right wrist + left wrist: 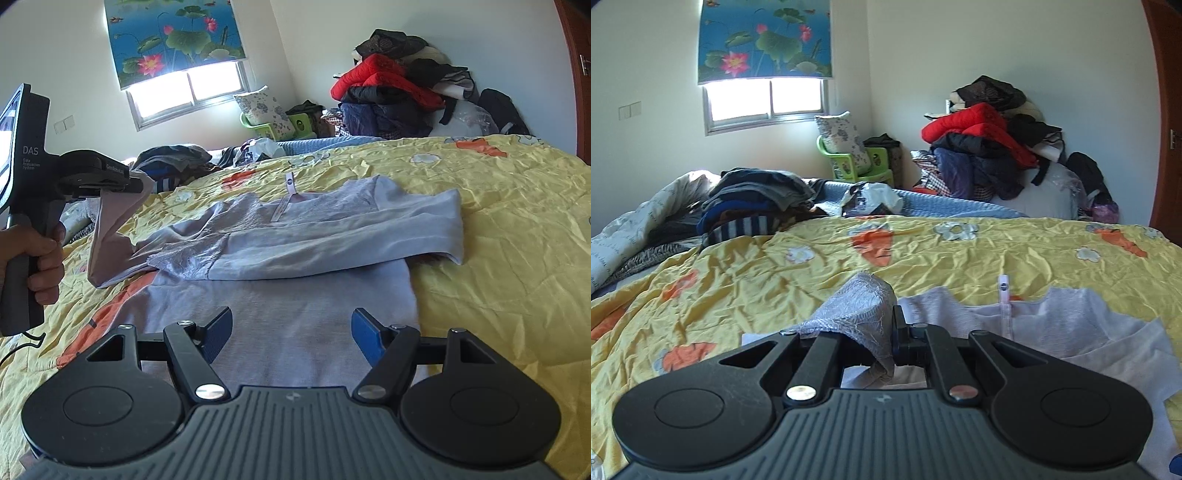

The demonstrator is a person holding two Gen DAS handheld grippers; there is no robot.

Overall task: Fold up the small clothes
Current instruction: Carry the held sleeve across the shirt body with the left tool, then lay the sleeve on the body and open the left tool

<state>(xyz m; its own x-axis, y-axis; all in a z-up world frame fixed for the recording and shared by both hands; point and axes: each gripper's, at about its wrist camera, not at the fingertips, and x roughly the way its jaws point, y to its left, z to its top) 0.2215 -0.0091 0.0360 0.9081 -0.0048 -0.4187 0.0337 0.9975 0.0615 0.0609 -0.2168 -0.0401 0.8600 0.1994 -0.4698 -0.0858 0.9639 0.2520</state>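
The small pale lilac top (303, 236) lies spread on the yellow carrot-print bedspread (498, 206), its body running toward the near edge of the bed. One long sleeve (369, 236) is already laid flat across the chest, from the lacy left shoulder out past the right side. The collar with its white tag (290, 182) points to the far side.

The left tool (142, 184) is clamped on the other sleeve's cuff (860, 310) and holds it up off the bed at the left, the sleeve hanging down in a slack band to the shoulder. The right tool (291, 332) hovers low over the hem end of the top with its fingers (364, 334) wide apart and nothing between them.

The trouble I'd watch for is the lifted sleeve. Nothing pins the body down, so a pull up or leftward could drag the shoulder along and disturb the sleeve already folded across. The grip looks to be on only a small bunch of thin lace-like fabric; it may slip out mid-swing and drop the sleeve in a crumpled heap. The bedspread is soft and wrinkled too, so the top may creep with any tug. If the right tool pinches at the hem, it could catch the bedspread underneath along with the cloth.
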